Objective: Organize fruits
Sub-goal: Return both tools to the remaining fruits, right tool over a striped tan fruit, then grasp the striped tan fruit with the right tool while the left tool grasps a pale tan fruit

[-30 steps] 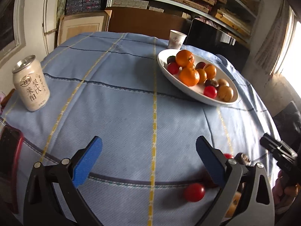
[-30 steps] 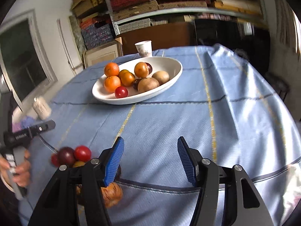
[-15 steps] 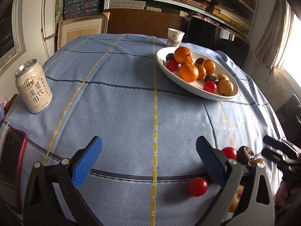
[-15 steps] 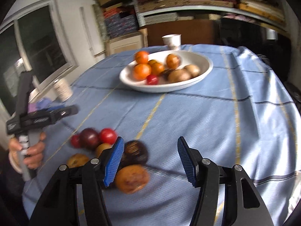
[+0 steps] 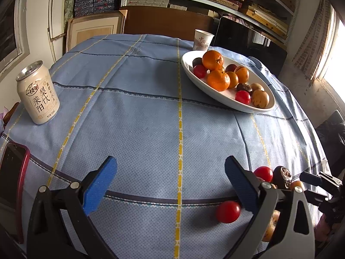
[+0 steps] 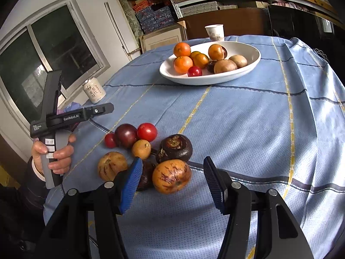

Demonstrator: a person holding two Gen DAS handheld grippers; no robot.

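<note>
A white oval bowl (image 5: 241, 107) (image 6: 215, 78) at the far side of the blue cloth holds oranges, tomatoes and brown fruits. Loose fruit lies near the front edge: a yellow striped fruit (image 6: 171, 176), a dark purple fruit (image 6: 175, 147), a small yellow one (image 6: 141, 149), a plum (image 6: 125, 135) and a red tomato (image 6: 147, 131). My right gripper (image 6: 172, 178) is open, and the striped fruit sits between its pads, clear of both. My left gripper (image 5: 170, 179) is open over bare cloth. A red tomato (image 5: 228, 212) lies by its right finger.
A drink can (image 5: 37, 92) stands at the left and a paper cup (image 5: 201, 40) behind the bowl. A phone in a red case (image 5: 13, 172) lies at the near left edge. A hand (image 6: 54, 153) holds the left gripper's handle. Shelves and boxes line the back wall.
The right gripper has swung left toward the loose fruit pile, so the striped fruit now lies between its fingers. The left gripper has stayed where it was, still open.
</note>
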